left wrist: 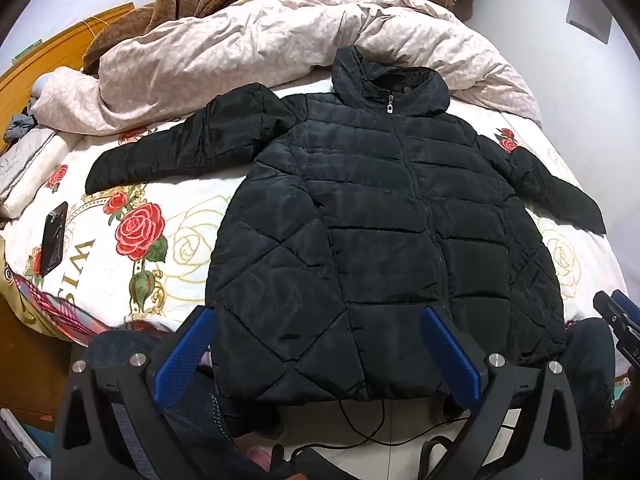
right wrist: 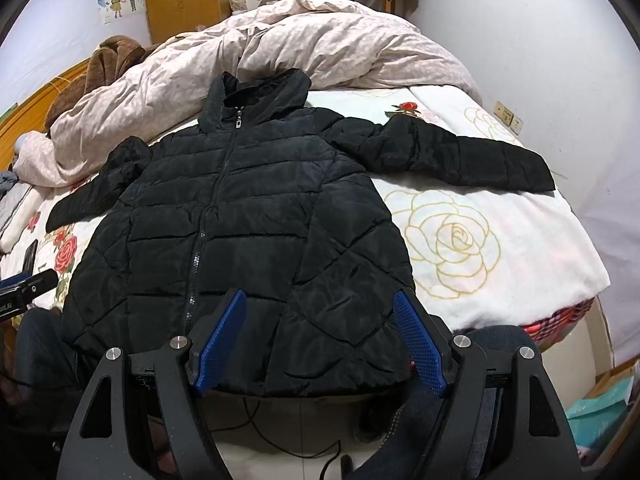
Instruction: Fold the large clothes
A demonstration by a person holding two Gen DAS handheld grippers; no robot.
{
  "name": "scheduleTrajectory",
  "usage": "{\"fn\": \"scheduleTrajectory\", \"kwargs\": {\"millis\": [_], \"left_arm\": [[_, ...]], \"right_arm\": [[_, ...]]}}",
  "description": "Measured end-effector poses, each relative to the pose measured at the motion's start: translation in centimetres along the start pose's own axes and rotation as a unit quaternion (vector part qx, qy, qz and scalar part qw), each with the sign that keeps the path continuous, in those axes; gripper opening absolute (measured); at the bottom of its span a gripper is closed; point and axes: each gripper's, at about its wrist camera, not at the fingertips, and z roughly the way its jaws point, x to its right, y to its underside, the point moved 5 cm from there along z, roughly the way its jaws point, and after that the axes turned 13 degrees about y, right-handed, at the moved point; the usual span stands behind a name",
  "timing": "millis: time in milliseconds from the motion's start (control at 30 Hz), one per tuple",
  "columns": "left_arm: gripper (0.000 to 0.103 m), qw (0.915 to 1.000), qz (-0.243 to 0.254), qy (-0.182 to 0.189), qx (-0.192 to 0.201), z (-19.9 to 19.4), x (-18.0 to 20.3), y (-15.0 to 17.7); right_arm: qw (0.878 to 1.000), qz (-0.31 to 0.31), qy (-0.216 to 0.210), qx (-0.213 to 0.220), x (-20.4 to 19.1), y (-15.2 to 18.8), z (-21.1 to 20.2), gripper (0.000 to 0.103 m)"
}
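Note:
A black quilted puffer jacket lies flat and zipped, front up, on the bed, hood toward the far side and both sleeves spread out. Its hem hangs over the near bed edge. It also shows in the right wrist view. My left gripper is open and empty, its blue pads held just above the left part of the hem. My right gripper is open and empty above the right part of the hem. The right gripper's tip shows in the left wrist view.
A rose-print blanket covers the bed. A bunched pink duvet lies along the far side, with a brown plush toy behind it. A black phone lies at the left. A black cable trails on the floor below the hem.

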Motion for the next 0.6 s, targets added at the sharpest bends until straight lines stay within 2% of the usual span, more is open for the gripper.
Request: {"fn": "scheduleTrajectory", "kwargs": {"millis": [600], "left_arm": [[0.103,1.0,0.0,-0.002,-0.003,0.04,-0.13,0.01]], "right_arm": [[1.0,0.0,0.001,-0.002,-0.18,0.1,0.15,0.076]]}}
